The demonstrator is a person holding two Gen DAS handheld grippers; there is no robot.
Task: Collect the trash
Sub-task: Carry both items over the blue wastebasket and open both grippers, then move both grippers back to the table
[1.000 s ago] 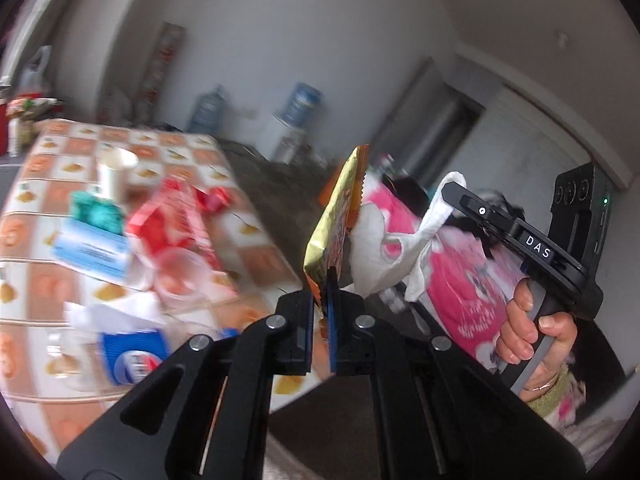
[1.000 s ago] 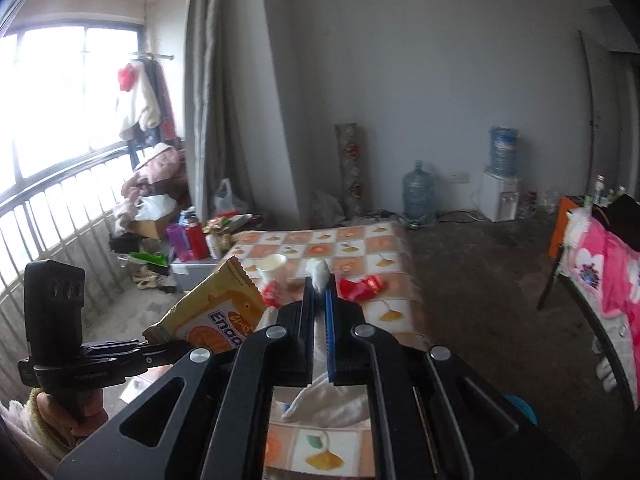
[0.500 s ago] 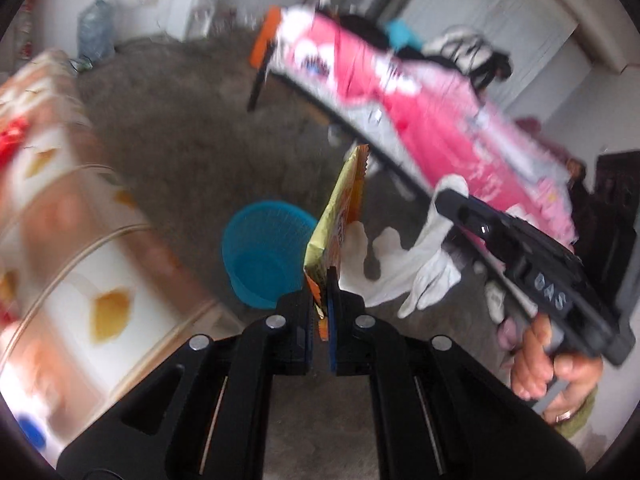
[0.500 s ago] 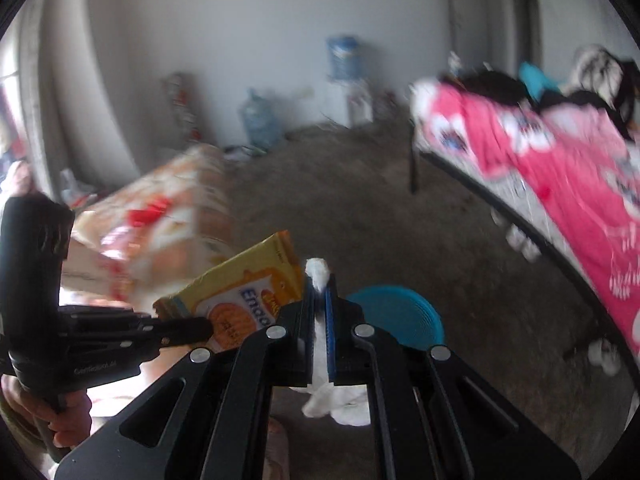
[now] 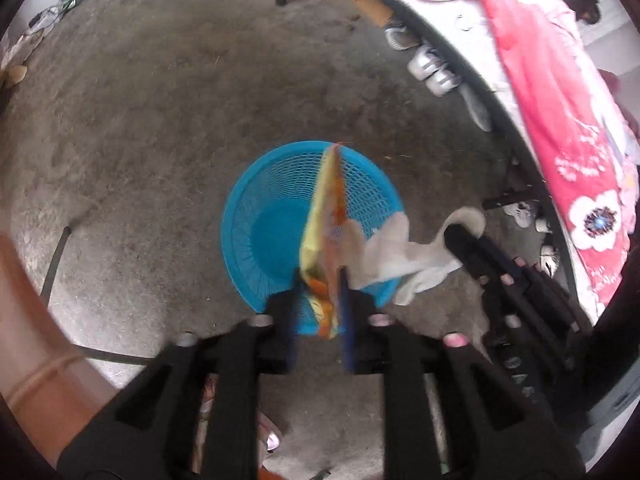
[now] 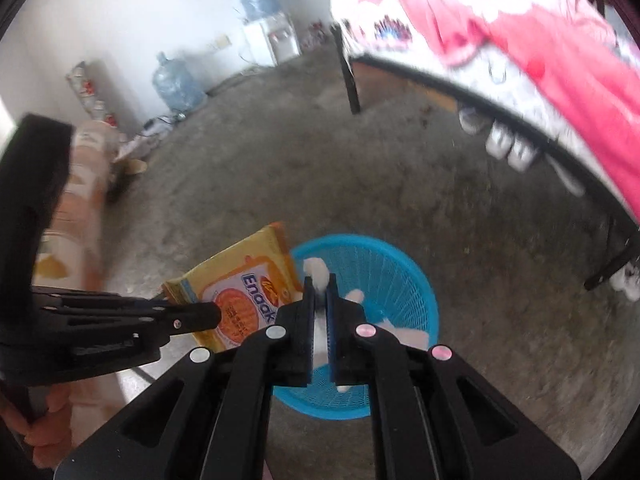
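Note:
A round blue mesh basket (image 5: 256, 240) (image 6: 392, 280) stands on the concrete floor right under both grippers. My left gripper (image 5: 320, 276) points down over it and its jaws are opening. The yellow-orange snack wrapper (image 5: 326, 216) (image 6: 240, 292) still stands on edge between them, loose, with a gap to the pads. My right gripper (image 6: 318, 280) is shut on a crumpled white tissue (image 6: 316, 270) (image 5: 396, 248), which hangs over the basket's right rim. In the right wrist view the left gripper (image 6: 212, 312) comes in from the left.
A bed with a pink flowered blanket (image 5: 560, 120) (image 6: 540, 40) runs along the right, with shoes (image 5: 432, 68) under its black frame. The table's patterned cloth (image 6: 76, 208) hangs at the left. A water jug (image 6: 176, 84) and dispenser (image 6: 272, 40) stand by the far wall.
Both grippers swung away from the table, tipped downward and dropped over the blue basket. The left jaws have parted around the wrapper; the right stays shut on the tissue.

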